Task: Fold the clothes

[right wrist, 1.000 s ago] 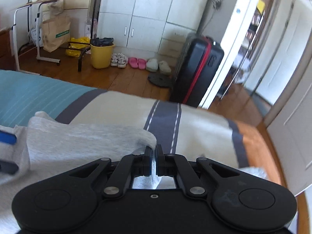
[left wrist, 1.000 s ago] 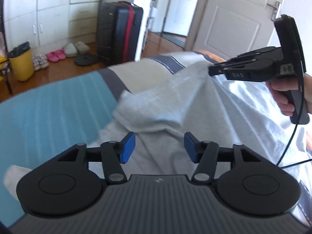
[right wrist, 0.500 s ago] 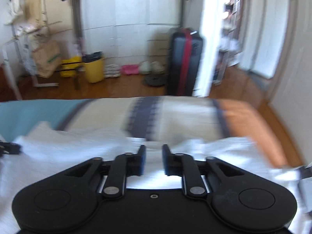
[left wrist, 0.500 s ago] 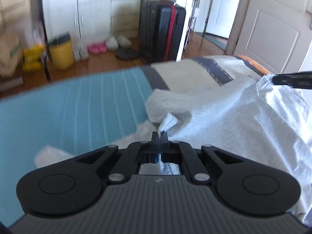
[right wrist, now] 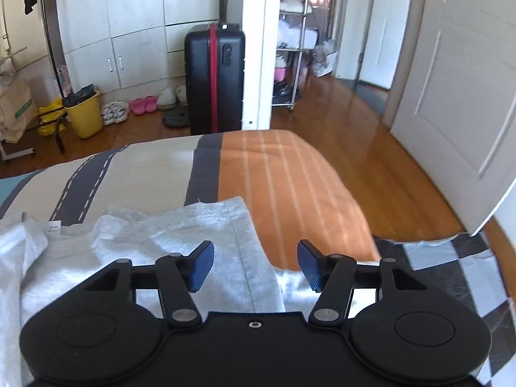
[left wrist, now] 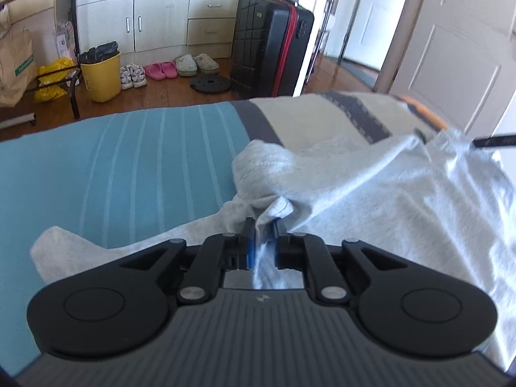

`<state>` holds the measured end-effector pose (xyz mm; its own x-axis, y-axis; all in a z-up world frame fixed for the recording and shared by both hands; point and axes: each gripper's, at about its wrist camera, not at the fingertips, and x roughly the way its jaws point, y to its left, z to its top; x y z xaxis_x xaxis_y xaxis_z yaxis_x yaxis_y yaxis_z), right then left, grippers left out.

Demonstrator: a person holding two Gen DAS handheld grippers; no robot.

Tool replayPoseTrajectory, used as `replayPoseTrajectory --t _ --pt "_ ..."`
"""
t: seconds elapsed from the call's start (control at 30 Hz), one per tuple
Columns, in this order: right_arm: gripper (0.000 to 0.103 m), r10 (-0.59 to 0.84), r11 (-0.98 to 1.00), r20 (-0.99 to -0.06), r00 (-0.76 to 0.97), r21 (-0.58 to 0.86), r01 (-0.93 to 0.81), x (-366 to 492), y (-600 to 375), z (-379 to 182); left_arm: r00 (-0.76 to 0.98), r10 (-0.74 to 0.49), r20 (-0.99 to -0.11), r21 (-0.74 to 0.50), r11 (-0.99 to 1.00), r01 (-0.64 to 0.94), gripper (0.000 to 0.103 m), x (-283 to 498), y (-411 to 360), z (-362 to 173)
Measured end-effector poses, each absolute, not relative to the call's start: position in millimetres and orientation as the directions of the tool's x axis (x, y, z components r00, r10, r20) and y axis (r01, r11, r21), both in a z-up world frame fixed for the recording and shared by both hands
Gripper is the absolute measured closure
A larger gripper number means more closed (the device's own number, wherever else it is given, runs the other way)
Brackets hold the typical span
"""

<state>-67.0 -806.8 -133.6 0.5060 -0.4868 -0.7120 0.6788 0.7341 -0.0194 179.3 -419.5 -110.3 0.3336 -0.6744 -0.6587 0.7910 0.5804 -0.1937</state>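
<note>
A light grey garment (left wrist: pixel 371 193) lies spread and rumpled on the striped bedspread (left wrist: pixel 129 167). My left gripper (left wrist: pixel 263 235) is shut on a bunched fold of the garment, which rises between its blue pads. In the right wrist view my right gripper (right wrist: pixel 254 264) is open and empty, hovering over the garment's hemmed edge (right wrist: pixel 245 242) where it meets the orange part of the bedspread (right wrist: pixel 283 193). A thin black tip of the right gripper (left wrist: pixel 493 142) shows at the right edge of the left wrist view.
Beyond the bed's far edge is a wooden floor with a black and red suitcase (left wrist: pixel 271 54), a yellow bin (left wrist: pixel 101 75), shoes and slippers (left wrist: pixel 161 71) and white cupboards (left wrist: pixel 154 13). A white door (right wrist: pixel 458 96) stands at the right. A checkered cloth (right wrist: pixel 451 274) lies at the bed's right.
My left gripper closed on a fold of the garment and holds it. My right gripper let go of the cloth, opened wide and swung right toward the hem and orange stripe.
</note>
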Motion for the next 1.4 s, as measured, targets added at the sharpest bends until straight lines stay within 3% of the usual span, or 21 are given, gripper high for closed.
replayPoseTrajectory --t 0.03,0.07,0.1,0.13,0.17,0.2,0.3,0.37,0.47,0.7,0.77,0.87,0.93,0.97,1.0,1.07,1.27,1.4 --pt "0.04 -0.477 0.737 -0.715 0.511 -0.009 0.676 -62 -810 -139 0.338 -0.686 -0.644 -0.207 0.582 0.787 0.092 179 -420 -111" --pt "0.04 -0.463 0.74 -0.721 0.516 0.006 0.673 -57 -813 -144 0.351 -0.695 -0.628 -0.208 0.584 0.785 0.102 177 -421 -111" --pt "0.042 -0.443 0.746 -0.723 0.53 0.03 0.665 -53 -815 -149 0.381 -0.698 -0.607 -0.183 0.589 0.787 0.102 170 -422 -110" --pt "0.05 -0.431 0.757 -0.718 0.547 0.044 0.652 -50 -813 -153 0.41 -0.7 -0.585 -0.159 0.594 0.789 0.102 164 -423 -108" --pt "0.087 -0.435 0.767 -0.708 0.557 0.033 0.641 -46 -809 -154 0.437 -0.697 -0.569 -0.136 0.604 0.786 0.102 159 -423 -105" --pt "0.097 -0.46 0.77 -0.687 0.562 0.007 0.638 -46 -802 -152 0.461 -0.682 -0.568 -0.116 0.621 0.775 0.102 157 -422 -101" --pt "0.1 -0.599 0.739 -0.57 0.562 -0.123 0.662 -58 -775 -132 0.522 -0.64 -0.564 -0.072 0.667 0.741 0.102 152 -417 -88" --pt "0.102 -0.678 0.705 -0.479 0.558 -0.205 0.679 -66 -756 -119 0.516 -0.638 -0.572 -0.114 0.685 0.72 0.102 160 -411 -85" --pt "0.103 -0.756 0.64 -0.363 0.544 -0.234 0.732 -85 -750 -97 0.517 -0.631 -0.579 -0.158 0.708 0.688 0.101 168 -404 -80" --pt "0.103 -0.818 0.573 -0.234 0.525 -0.254 0.78 -83 -770 -66 0.679 -0.596 -0.429 0.055 0.733 0.678 0.101 135 -407 -56" --pt "0.103 -0.798 0.588 -0.328 0.505 -0.24 0.773 -73 -797 -75 0.683 -0.579 -0.446 0.079 0.734 0.674 0.101 145 -418 -65" --pt "0.097 -0.739 0.593 -0.555 0.382 -0.267 0.76 -56 -834 -108 0.636 -0.457 -0.622 0.087 0.767 0.636 0.097 178 -437 -102" --pt "0.095 -0.734 0.554 -0.593 0.331 -0.24 0.798 -67 -830 -115 0.595 -0.438 -0.674 0.045 0.78 0.625 0.097 188 -430 -106" --pt "0.081 -0.728 0.543 -0.592 0.346 -0.188 0.819 -81 -821 -112 0.582 -0.474 -0.661 0.006 0.772 0.636 0.095 185 -420 -100" --pt "0.065 -0.722 0.53 -0.59 0.361 -0.136 0.837 -96 -812 -110 0.56 -0.517 -0.648 -0.034 0.754 0.656 0.085 181 -410 -93" --pt "0.055 -0.701 0.51 -0.589 0.402 -0.021 0.86 -132 -789 -105 0.48 -0.588 -0.651 -0.12 0.704 0.7 0.068 173 -391 -82" --pt "0.054 -0.656 0.437 -0.5 0.566 0.36 0.824 -258 -710 -121 0.16 -0.738 -0.656 -0.406 0.523 0.749 0.067 138 -347 -80" --pt "0.054 -0.624 0.45 -0.517 0.586 0.375 0.81 -286 -703 -134 0.117 -0.72 -0.684 -0.428 0.526 0.735 0.055 127 -340 -93"
